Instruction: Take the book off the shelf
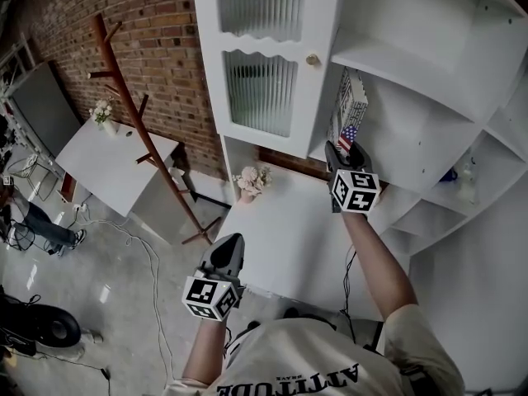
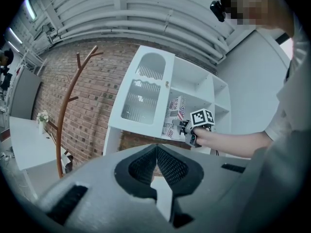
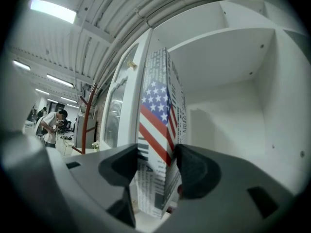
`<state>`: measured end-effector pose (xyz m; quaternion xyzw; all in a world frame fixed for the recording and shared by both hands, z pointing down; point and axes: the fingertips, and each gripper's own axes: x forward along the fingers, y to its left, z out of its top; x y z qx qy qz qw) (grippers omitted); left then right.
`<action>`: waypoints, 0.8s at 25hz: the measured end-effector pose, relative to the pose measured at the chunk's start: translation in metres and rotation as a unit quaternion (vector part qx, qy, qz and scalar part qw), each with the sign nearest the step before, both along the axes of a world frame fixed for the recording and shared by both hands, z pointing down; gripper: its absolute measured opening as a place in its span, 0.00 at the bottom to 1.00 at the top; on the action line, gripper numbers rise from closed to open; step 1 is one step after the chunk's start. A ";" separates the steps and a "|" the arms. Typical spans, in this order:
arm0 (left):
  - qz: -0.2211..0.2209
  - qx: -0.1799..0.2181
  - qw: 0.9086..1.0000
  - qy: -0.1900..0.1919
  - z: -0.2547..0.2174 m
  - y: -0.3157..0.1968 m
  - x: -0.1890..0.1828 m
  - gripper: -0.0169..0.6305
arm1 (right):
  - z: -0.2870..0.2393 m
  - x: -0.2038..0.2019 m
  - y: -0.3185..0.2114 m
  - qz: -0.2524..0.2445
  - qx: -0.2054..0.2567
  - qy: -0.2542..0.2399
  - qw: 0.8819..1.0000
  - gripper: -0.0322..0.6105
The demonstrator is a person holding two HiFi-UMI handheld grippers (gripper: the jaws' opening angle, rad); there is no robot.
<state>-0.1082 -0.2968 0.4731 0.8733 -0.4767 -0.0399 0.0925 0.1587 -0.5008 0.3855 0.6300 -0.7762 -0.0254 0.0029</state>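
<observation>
Right gripper (image 1: 344,151), at 1 o'clock, clasps the upright book (image 3: 158,110) on the shelf (image 1: 412,151). Left gripper (image 1: 229,246), at 7 o'clock, is clenched empty.

Bright ceiling strip lights (image 3: 52,10) — fisheye-warped, dark-vignetted edges

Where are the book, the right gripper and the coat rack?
book (image 3: 156,125): right gripper view, flag cover.
right gripper (image 1: 345,152): head view, between its fingertips.
coat rack (image 1: 117,73): head view, upper trunk.
</observation>
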 end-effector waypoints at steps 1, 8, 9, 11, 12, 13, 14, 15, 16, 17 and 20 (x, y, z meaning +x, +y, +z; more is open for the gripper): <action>0.001 0.000 1.000 0.000 0.000 0.000 0.000 0.07 | -0.001 0.004 0.001 0.008 0.003 0.001 1.000 0.43; 0.005 0.000 1.000 0.001 0.001 0.000 0.000 0.07 | -0.004 0.024 0.004 0.027 0.003 -0.009 1.000 0.35; 0.005 0.001 1.000 0.001 0.001 0.000 -0.001 0.07 | -0.004 0.026 0.006 0.027 0.006 -0.009 1.000 0.34; 0.005 0.001 1.000 0.001 -0.001 0.001 -0.003 0.07 | -0.006 0.029 0.011 0.029 0.012 -0.009 0.999 0.34; 0.005 0.002 1.000 0.002 -0.001 0.002 -0.004 0.07 | -0.006 0.031 0.013 0.030 0.015 -0.010 0.999 0.33; 0.005 0.002 1.000 0.003 -0.001 0.002 -0.005 0.07 | -0.007 0.032 0.016 0.030 0.018 -0.009 0.999 0.33; 0.005 0.002 1.000 0.003 -0.001 0.002 -0.007 0.07 | -0.007 0.033 0.018 0.030 0.020 -0.008 0.999 0.33; 0.005 0.003 1.000 0.004 -0.001 0.001 -0.008 0.07 | -0.008 0.034 0.020 0.030 0.022 -0.006 0.999 0.33; 0.006 0.003 1.000 0.004 0.000 0.001 -0.009 0.07 | -0.008 0.035 0.023 0.029 0.024 -0.004 0.999 0.33; 0.007 0.004 1.000 0.004 0.000 0.002 -0.009 0.07 | -0.009 0.035 0.027 0.029 0.026 -0.002 0.999 0.33; 0.015 0.004 1.000 0.004 0.001 0.003 -0.011 0.07 | -0.011 0.036 0.040 0.029 0.027 0.000 0.999 0.33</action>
